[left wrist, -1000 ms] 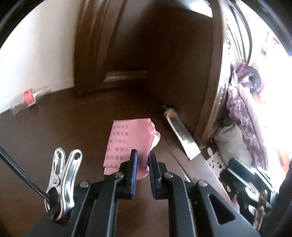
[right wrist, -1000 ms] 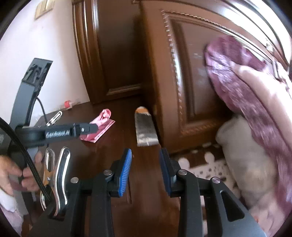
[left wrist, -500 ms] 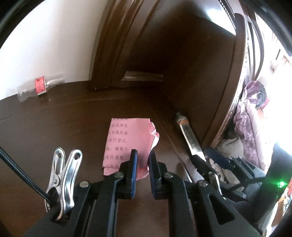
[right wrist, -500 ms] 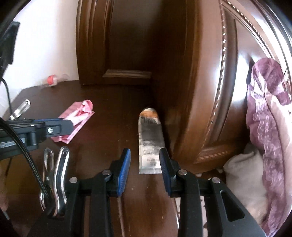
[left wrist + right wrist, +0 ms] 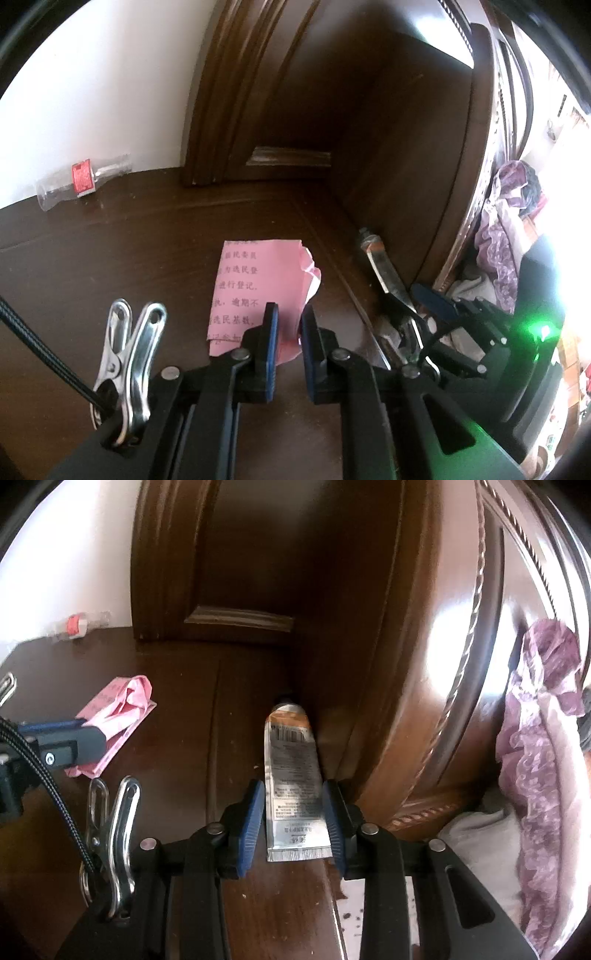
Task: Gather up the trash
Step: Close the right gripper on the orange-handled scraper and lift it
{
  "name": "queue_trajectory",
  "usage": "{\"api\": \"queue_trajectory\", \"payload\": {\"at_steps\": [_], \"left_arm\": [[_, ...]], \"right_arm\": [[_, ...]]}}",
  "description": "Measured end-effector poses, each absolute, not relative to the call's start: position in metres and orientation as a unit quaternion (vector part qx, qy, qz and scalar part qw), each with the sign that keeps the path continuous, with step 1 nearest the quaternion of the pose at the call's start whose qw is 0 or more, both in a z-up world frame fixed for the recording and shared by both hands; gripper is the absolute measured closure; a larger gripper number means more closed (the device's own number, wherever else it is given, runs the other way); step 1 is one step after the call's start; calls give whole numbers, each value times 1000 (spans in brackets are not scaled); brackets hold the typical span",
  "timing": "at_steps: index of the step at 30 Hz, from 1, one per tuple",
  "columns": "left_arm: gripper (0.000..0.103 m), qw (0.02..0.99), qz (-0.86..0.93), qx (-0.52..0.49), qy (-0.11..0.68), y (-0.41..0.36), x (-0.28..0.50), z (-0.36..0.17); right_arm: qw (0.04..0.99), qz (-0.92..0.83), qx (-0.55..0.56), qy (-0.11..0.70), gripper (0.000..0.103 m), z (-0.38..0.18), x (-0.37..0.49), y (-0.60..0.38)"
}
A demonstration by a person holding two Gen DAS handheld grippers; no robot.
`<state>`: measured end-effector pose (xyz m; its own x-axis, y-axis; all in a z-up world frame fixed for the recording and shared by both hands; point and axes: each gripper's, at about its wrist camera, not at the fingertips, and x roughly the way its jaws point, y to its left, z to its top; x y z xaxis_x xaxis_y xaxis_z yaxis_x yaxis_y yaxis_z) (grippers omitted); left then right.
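Note:
A pink printed paper (image 5: 258, 280) lies crumpled on the dark wooden tabletop (image 5: 110, 280). My left gripper (image 5: 289, 317) is open, its jaws straddling the paper's near edge. A flattened silver tube (image 5: 293, 782) lies against the wooden bed headboard (image 5: 424, 664). My right gripper (image 5: 293, 805) is open, its jaws on either side of the tube's crimped end. The tube (image 5: 388, 273) and right gripper (image 5: 424, 299) also show in the left wrist view; the paper (image 5: 118, 712) shows in the right wrist view.
An empty clear bottle with a red label (image 5: 83, 179) lies by the white wall at the back left. A carved wooden panel (image 5: 258, 92) stands behind the table. Purple bedding (image 5: 543, 746) lies to the right past the headboard.
My right gripper has moved forward and down to the silver tube, so its jaws now flank the tube's end. My left gripper has stayed at the pink paper.

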<state>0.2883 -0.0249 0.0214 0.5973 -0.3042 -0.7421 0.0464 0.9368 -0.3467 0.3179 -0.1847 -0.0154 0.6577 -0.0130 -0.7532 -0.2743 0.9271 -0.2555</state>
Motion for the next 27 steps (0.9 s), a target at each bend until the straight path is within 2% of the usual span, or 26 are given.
{"api": "queue_trajectory", "payload": {"at_steps": [3,6,9,11,13,16,27], "left_arm": [[91,882,-99,-149,436,-25,288,22],[91,882,-100,-148,436,-25,287,22],[91,882,-101,-148,436,-25,288,22],[91,882,-102,-149,436,-25,288,22],[91,882,-103,-149,435,-25,287,23],[91,883,-106,-146,433,-27,287,24],[91,884,-116,-140,430,-31,287,26]], "right_arm": [[890,82,-152,422,73,-13,323,-189],[891,89,-132,425,80,-11,323,-193],[901,76,-148,401,85,-7,315,-189],[906,57,-165,386,91,-3,310,-186],[909,36,-179,374,91,0,305,-190],[907,39,-164,385,97,-1,306,-201],[914,49,-139,378,101,-8,301,-211]]}}
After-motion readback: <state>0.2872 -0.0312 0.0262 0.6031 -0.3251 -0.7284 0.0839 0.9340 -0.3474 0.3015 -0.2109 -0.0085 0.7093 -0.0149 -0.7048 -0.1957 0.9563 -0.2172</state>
